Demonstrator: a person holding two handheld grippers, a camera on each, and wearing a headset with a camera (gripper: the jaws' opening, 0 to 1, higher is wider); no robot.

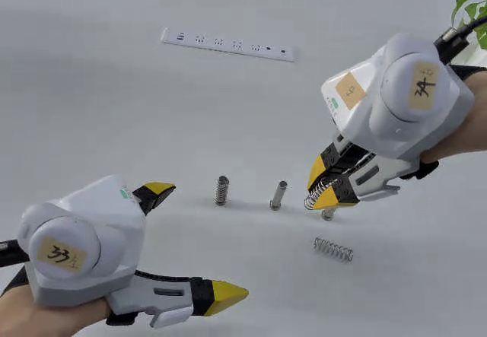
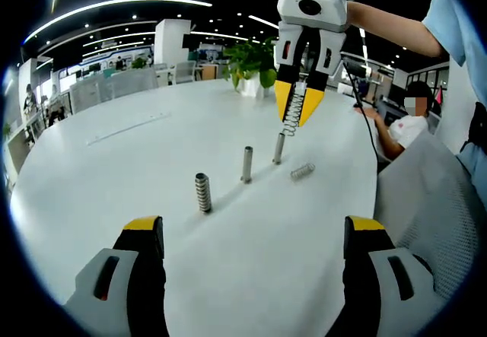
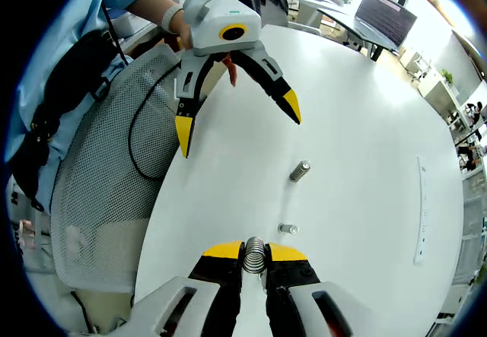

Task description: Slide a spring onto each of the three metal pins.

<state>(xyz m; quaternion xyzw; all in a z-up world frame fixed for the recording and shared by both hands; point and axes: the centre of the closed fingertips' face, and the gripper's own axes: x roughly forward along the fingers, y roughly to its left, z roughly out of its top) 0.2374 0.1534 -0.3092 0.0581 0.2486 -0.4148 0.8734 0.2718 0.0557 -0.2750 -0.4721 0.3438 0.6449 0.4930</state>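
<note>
Right tongs (image 1: 323,190) tilted steeply down from upper right, closed on thin coiled steel spring (image 1: 313,195). Spring hangs below tips, lower end at top of rightmost grey metal pin (image 1: 328,214); contact not resolvable. Left tongs (image 1: 207,240) held low at near left, pointing toward pins, spread wide, empty. Leftmost pin (image 1: 221,190) already wearing spring. Middle pin (image 1: 278,195) bare, upright. Loose spring (image 1: 333,248) lying flat on white desk (image 1: 114,109), just beside rightmost pin.
</note>
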